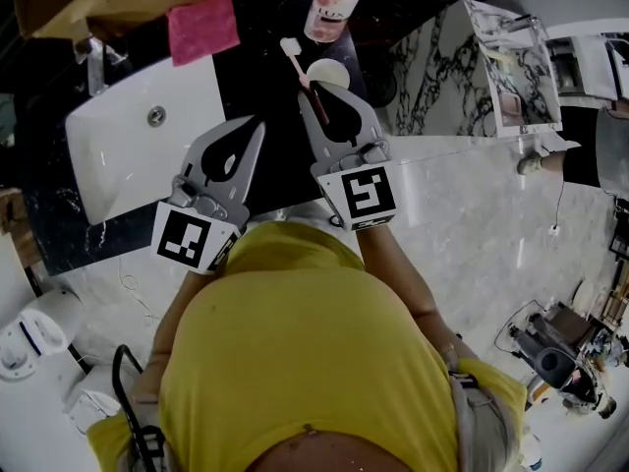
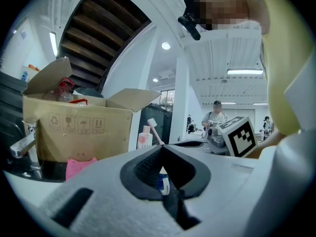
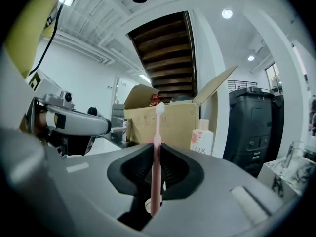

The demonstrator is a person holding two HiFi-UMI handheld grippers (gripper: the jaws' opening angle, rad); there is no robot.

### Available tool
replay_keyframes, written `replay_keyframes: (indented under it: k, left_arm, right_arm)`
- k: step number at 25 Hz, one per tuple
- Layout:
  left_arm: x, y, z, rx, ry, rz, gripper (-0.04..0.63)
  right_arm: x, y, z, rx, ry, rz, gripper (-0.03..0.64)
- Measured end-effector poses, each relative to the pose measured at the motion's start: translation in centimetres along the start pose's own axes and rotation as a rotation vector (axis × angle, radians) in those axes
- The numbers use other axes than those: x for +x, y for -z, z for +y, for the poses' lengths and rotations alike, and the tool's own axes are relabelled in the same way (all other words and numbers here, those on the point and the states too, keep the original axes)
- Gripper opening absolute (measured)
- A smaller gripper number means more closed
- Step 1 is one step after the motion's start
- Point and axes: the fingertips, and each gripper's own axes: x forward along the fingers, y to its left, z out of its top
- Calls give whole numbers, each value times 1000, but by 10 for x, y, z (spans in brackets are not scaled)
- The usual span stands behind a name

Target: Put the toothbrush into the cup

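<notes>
My right gripper (image 1: pixel 314 88) is shut on a pink toothbrush (image 1: pixel 295 54), whose white bristle head points away toward the back of the counter. In the right gripper view the toothbrush (image 3: pixel 157 132) stands upright, pinched between the pads of that gripper (image 3: pixel 157 147). A white cup (image 1: pixel 327 72) stands on the dark counter just beyond and right of the jaw tips. My left gripper (image 1: pixel 258 123) hovers over the sink's right edge, to the left of the right one. Its jaws (image 2: pixel 162 147) are shut with nothing in them. Past them the toothbrush (image 2: pixel 154 129) shows.
A white sink (image 1: pixel 147 136) with a faucet (image 1: pixel 95 62) lies at the left. A pink cloth (image 1: pixel 202 26) and a pink-label soap bottle (image 1: pixel 332 6) sit at the counter's back. A cardboard box (image 2: pixel 74 125) stands behind. A marbled box (image 1: pixel 462 67) is at the right.
</notes>
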Motion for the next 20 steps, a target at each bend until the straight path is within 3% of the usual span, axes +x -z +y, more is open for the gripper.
replay_keyframes:
  k: [6,13,20]
  left_arm:
    - [17,0,-4,0,22,6,2]
    - [32,2,0,-4,27,26,2]
    - [43,8,8,-19,21,47,2]
  right_arm:
    - [0,-12,-20,21,28,-116,60]
    - [10,-12,-40,53,49,-160,60]
    - [24,11,-57,96,83,-102,60]
